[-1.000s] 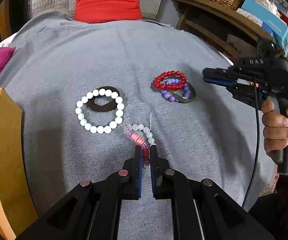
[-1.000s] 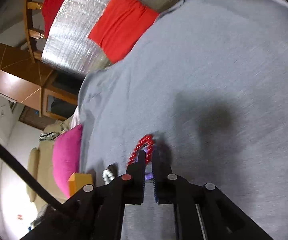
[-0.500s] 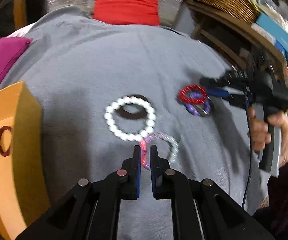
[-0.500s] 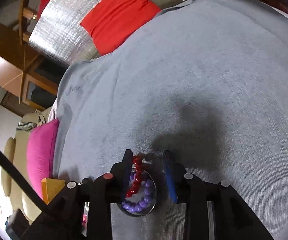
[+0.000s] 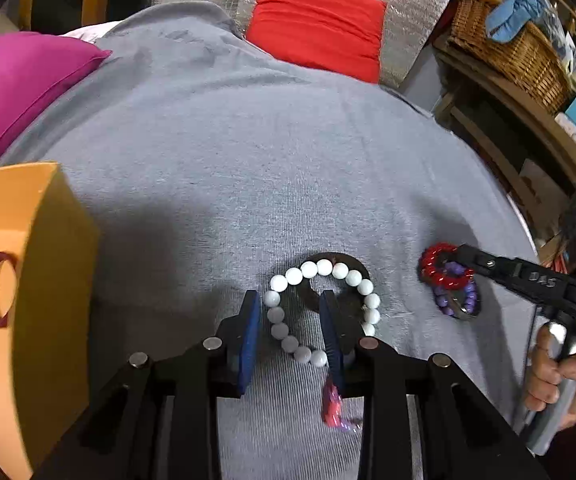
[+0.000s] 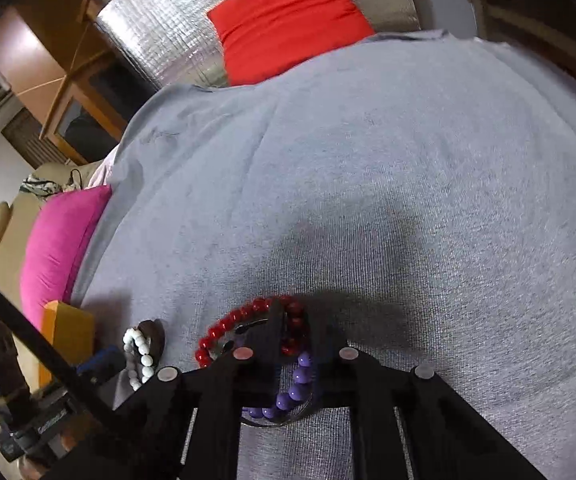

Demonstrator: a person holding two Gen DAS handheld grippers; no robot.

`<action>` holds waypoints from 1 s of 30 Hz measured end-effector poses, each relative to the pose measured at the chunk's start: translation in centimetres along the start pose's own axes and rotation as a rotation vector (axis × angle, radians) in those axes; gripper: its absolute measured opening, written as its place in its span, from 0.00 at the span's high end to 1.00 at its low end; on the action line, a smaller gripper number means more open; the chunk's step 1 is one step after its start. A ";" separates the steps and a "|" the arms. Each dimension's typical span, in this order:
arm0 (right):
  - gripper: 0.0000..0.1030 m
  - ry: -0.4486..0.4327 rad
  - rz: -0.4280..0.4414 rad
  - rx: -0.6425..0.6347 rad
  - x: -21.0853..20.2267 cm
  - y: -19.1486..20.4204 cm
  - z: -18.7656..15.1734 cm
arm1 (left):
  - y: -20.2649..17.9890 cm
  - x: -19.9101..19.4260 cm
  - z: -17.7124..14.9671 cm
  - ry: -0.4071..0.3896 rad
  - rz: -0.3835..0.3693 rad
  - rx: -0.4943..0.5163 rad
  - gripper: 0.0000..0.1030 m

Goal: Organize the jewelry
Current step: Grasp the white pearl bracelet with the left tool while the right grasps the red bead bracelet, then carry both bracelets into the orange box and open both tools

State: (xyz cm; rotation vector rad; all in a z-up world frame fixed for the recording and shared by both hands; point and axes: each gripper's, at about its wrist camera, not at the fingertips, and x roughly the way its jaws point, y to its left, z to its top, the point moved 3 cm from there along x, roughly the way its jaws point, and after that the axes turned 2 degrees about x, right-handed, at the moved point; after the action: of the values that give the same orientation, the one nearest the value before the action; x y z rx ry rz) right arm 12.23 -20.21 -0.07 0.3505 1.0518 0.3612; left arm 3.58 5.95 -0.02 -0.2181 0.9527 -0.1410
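My left gripper [image 5: 288, 308] is open, its fingers astride the left side of a white bead bracelet [image 5: 284, 336] lying over a dark brown bangle [image 5: 343, 260] on the grey cloth. A pink bead bracelet [image 5: 332, 402] lies under the right finger, near its base. My right gripper [image 6: 293, 322] is down over a red bead bracelet [image 6: 224, 330]; its fingers look closed around the red beads' right side. A purple bead bracelet [image 6: 293, 388] and a metal bangle lie beneath it. In the left wrist view the red bracelet [image 5: 433, 268] and purple bracelet [image 5: 461, 296] sit at the right gripper's tip.
An orange jewelry box [image 5: 20, 280] stands at the left. A magenta cushion [image 5: 12, 80] lies at the far left, a red cushion [image 5: 315, 24] on silver padding at the back. Wooden shelves with a wicker basket [image 5: 515, 44] stand to the right.
My left gripper let go of the pink bracelet, opened and moved forward over the white bracelet. My right gripper opened, came down over the red bracelet and closed in on it.
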 end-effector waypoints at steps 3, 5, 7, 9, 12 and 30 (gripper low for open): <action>0.90 -0.027 0.017 0.007 -0.9 -0.4 0.1 | 0.0 0.5 -0.1 0.008 0.008 0.006 0.91; 0.90 -0.057 0.051 0.019 -2.0 -0.7 0.4 | -0.1 0.1 0.0 -0.008 0.016 0.015 0.91; 0.90 -0.077 0.080 0.034 -2.9 -0.8 0.7 | -0.2 -0.7 0.3 -0.035 0.015 0.019 0.91; 0.90 -0.098 0.120 0.056 -4.0 -1.0 1.1 | -0.3 -2.0 0.7 -0.068 -0.002 0.011 0.91; 0.90 -0.111 0.158 0.078 -5.5 -1.4 1.3 | -0.4 -3.9 1.2 -0.112 -0.027 0.000 0.91; 0.90 -0.175 0.282 0.069 -13.1 -0.5 -0.4 | -2.6 -13.8 1.2 -0.282 -0.038 0.037 0.91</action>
State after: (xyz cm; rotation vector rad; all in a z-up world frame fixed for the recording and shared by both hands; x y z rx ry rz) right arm 6.02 -26.48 9.66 0.5847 0.8450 0.5370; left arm -3.41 6.57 12.14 -0.2153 0.6651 -0.1582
